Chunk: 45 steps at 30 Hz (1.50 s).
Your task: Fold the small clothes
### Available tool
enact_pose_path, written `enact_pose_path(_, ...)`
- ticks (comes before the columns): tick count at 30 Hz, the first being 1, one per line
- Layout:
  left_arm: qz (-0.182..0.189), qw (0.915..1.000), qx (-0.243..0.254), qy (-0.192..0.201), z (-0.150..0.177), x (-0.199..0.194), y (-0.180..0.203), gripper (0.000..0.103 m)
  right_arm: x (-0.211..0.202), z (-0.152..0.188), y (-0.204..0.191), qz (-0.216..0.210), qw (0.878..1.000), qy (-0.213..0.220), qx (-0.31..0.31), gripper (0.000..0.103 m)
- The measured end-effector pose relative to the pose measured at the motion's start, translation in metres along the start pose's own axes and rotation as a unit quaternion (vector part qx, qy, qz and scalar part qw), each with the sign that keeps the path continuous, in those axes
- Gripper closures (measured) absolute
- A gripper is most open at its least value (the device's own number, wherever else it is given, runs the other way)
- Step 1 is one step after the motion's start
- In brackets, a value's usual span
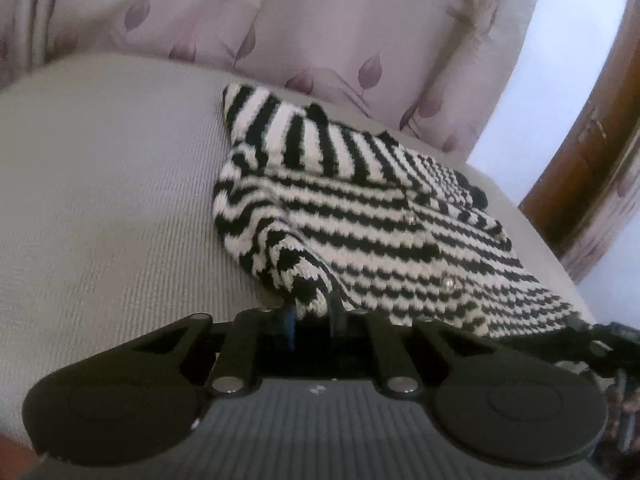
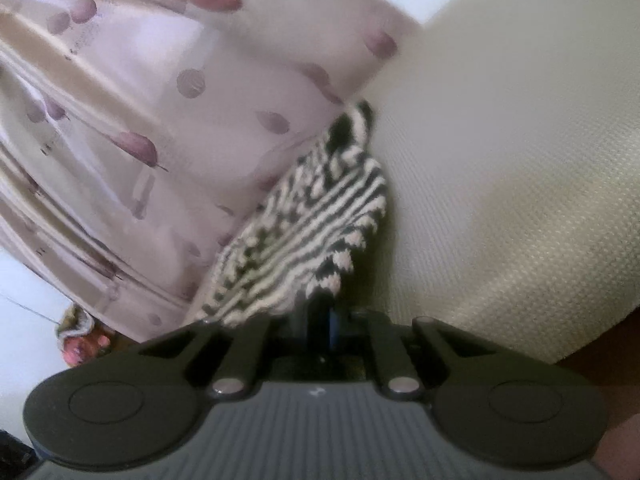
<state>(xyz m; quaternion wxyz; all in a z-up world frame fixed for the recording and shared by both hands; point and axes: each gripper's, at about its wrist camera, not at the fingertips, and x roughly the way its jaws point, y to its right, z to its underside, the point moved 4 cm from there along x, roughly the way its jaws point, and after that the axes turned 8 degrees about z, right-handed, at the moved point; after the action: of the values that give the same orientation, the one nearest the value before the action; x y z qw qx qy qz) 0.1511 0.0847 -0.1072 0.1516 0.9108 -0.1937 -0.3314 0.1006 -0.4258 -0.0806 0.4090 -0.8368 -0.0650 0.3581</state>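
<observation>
the striped knit top lies on a pale ribbed cushion. the left tool pinches its near edge tight, the right tool pinches another edge. a leafy curtain hangs behind

The striped garment ahead of the left gripper is chunky knit, nubbly and matt, with small shiny buttons. Under it the table cover is woven cloth, finely ribbed. Beyond hangs a thin, faintly sheeny curtain. The tongs are matt black plastic with bright metal pins.
</observation>
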Motion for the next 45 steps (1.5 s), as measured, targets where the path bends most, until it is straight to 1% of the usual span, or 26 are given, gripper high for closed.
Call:
enact_pose_path(4, -0.019, 0.9988, 0.04, 0.02, -0.012, -0.002, 0.017, 0.089, 0.001, -0.006, -0.016, -0.019, 1.0, 0.008, -0.011, 0.094)
enact_pose_path(7, -0.034, 0.9968, 0.068, 0.026, -0.016, 0.0, 0.026, 0.089, 0.003, -0.013, -0.024, -0.027, 0.999, 0.012, -0.017, 0.094)
enact_pose_path(11, -0.046, 0.9955, 0.078, 0.026, -0.022, 0.005, 0.033, 0.089, 0.004, -0.02, -0.031, -0.04, 0.999, 0.017, -0.012, 0.094)
enact_pose_path(19, -0.057, 0.9935, 0.09, 0.039, -0.036, 0.011, 0.04, 0.089, 0.008, -0.037, -0.039, -0.044, 0.998, 0.029, -0.014, 0.094)
enact_pose_path(23, -0.06, 0.9937, 0.086, 0.04, -0.042, 0.014, 0.038, 0.089, 0.01, -0.043, -0.042, -0.047, 0.998, 0.036, -0.017, 0.094)
enact_pose_path(31, -0.066, 0.9933, 0.083, 0.047, -0.056, 0.021, 0.034, 0.089, 0.018, -0.06, -0.047, -0.037, 0.998, 0.044, -0.021, 0.094)
enact_pose_path(45, -0.076, 0.9943, 0.042, 0.062, -0.097, 0.039, 0.024, 0.088, 0.044, -0.103, -0.06, -0.021, 0.998, 0.054, -0.039, 0.093)
